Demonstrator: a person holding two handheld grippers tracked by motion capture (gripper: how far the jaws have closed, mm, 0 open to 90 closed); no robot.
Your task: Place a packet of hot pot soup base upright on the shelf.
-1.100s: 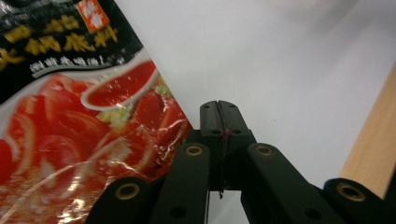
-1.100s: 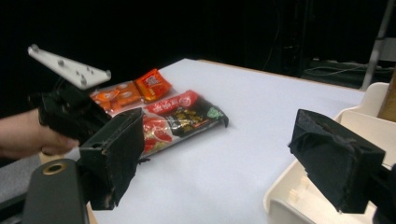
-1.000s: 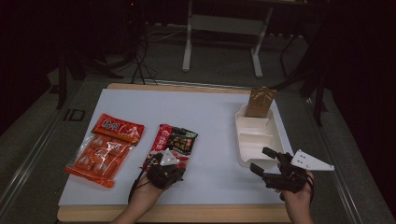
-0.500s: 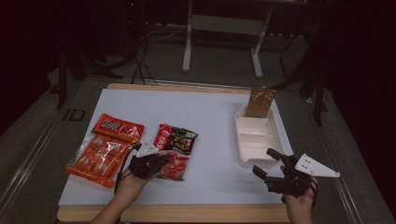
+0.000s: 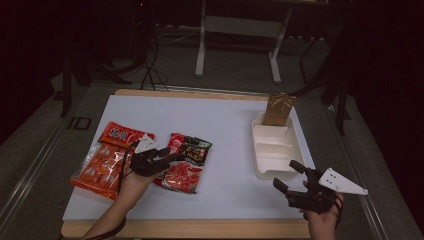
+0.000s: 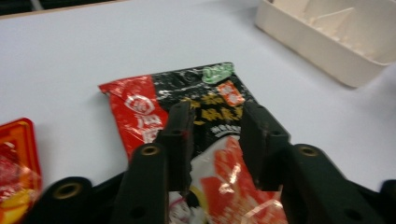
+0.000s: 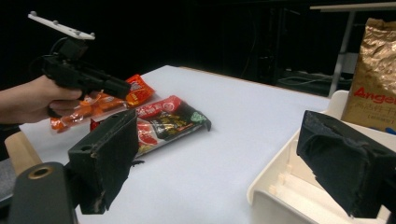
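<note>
A red-and-black snack packet (image 5: pixel 186 161) (image 6: pixel 205 100) (image 7: pixel 168 122) lies flat on the white table top. My left gripper (image 5: pixel 169 159) (image 6: pixel 219 128) hovers at the packet's left edge and points right across it. Its jaws have just been opening and now stand apart, with the packet showing below the gap and the pads not pressing on it. An orange snack bag (image 5: pixel 102 162) (image 7: pixel 133 89) lies just left of that hand. My right gripper (image 5: pixel 286 175) (image 7: pixel 226 156) stands wide open near the front right, with nothing between its jaws, just in front of the white divided tray (image 5: pixel 260 150) (image 7: pixel 275 186).
A gold bag (image 5: pixel 279 109) (image 7: pixel 373 70) stands upright in the tray's far end. The tray's other compartments hold nothing. Bare white table lies between the packet and the tray. A wooden edge (image 5: pixel 200 229) runs along the front; dark floor and a stand's legs lie beyond.
My left gripper has moved left from the packet's near end, then a little farther up the table, and its jaws have parted. The packet and right gripper have stayed put.
</note>
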